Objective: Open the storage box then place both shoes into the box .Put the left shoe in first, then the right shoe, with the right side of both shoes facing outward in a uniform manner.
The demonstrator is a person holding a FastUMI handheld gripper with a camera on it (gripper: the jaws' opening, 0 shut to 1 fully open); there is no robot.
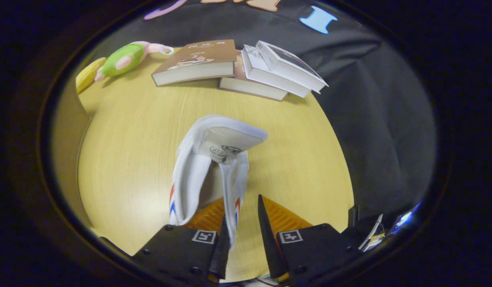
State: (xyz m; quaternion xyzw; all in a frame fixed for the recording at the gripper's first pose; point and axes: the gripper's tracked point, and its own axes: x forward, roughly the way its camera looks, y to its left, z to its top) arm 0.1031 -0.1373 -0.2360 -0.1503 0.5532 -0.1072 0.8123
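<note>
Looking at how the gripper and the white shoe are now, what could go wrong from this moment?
1. The gripper appears open, with only one side wall of the white shoe between its fingers; a grip on that soft wall alone could slip or let the shoe swing.
2. The shoe's toe points toward the stacked books; a forward swing might knock them.
3. The wooden table edge lies near on the fingers' right; a dropped shoe could fall off.

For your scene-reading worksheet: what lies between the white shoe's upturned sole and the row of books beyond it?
Only bare wooden tabletop, seen in the gripper view, separates the white shoe from the books. The tongs are open around the shoe's side wall.
</note>
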